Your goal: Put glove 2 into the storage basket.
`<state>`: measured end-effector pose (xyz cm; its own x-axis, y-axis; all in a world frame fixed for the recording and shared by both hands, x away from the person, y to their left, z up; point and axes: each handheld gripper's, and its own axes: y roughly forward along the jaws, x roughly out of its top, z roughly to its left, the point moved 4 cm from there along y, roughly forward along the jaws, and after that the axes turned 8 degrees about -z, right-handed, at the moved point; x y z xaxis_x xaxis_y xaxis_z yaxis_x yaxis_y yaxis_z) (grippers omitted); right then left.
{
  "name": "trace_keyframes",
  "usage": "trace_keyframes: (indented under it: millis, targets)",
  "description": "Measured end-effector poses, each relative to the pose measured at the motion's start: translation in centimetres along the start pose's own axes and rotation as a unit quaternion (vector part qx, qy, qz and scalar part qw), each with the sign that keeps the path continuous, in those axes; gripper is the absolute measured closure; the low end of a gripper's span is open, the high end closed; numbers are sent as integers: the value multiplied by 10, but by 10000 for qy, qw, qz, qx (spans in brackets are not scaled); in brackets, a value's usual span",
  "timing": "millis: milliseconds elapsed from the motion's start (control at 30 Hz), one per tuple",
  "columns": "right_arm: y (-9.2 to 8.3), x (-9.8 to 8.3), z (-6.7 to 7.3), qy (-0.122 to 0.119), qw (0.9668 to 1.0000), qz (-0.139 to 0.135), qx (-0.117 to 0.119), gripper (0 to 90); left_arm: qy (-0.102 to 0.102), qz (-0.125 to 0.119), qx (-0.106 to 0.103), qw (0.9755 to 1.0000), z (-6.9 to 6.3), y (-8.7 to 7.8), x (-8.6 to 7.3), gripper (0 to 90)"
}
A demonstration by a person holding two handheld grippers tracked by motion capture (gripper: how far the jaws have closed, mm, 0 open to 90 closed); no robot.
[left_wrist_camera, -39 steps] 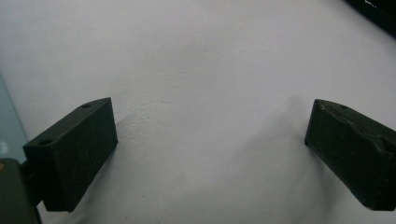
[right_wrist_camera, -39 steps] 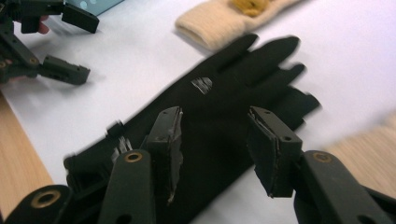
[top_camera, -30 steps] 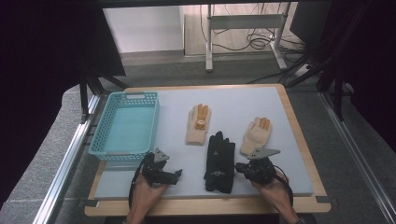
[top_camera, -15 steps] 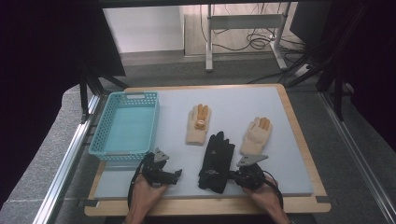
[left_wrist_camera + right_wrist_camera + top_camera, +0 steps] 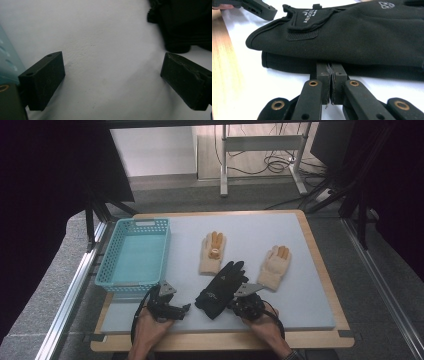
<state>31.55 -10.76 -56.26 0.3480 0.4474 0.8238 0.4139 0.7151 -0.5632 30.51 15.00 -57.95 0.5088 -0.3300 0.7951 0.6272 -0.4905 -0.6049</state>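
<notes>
From the high view, a black glove (image 5: 221, 288) lies on the pale grey mat (image 5: 300, 305) near the front edge, cuff toward the person, fingers pointing up and to the right. A small white mark sits on its back, too small to read from here. Two cream knit gloves with orange fingertips lie beyond it — the middle cream glove (image 5: 212, 253) just above the black one's fingertips, the right cream glove (image 5: 274, 266) just to their right. At the left stands a turquoise lattice basket (image 5: 111, 265), and nothing lies in it. The left gripper (image 5: 183, 310) rests on the mat in front of the basket, the right gripper (image 5: 231, 304) at the black glove's near right edge.

In the left gripper view, the two black jaws stand wide apart over bare mat, with nothing between them. A corner of the basket (image 5: 8, 66) shows at the left edge, and part of the black glove (image 5: 182, 22) at the top right.

In the right gripper view, white lettering on the glove's (image 5: 352, 37) wrist tab reads "ABSOLU" — the rest is cut off by a fold — and a small white emblem sits farther up. The right gripper (image 5: 331, 75) has its jaws pressed together at the glove's lower edge, pinching a thin bit of dark material between the pads. The tip of the left gripper (image 5: 262, 10) shows at the top left, beside the wooden table edge (image 5: 222, 62).
</notes>
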Motion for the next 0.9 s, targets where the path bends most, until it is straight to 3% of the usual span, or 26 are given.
trace_keyframes:
  millis: [233,400,700,733,867,900]
  targets:
    - [2,2,2,-51,10000,11,-3,848,-26,-1,18,10000,0,0,0,59]
    - [-9,1,-3,-55,10000,-41,-60,819,-26,-21,29,10000,-1,0,0,59]
    - [-50,-8,-38,265,9976,-251,-586,688,-57,-42,7,10000,0,0,-1,58]
    - [-60,-13,-47,356,9961,-277,-757,649,-54,-41,4,10000,0,0,-1,58]
    - [-72,-21,-58,412,9939,-278,-989,605,-49,-40,6,10000,0,0,-1,57]
    - [-81,-27,-67,438,9918,-252,-1175,570,-50,-39,6,10000,0,0,-1,58]
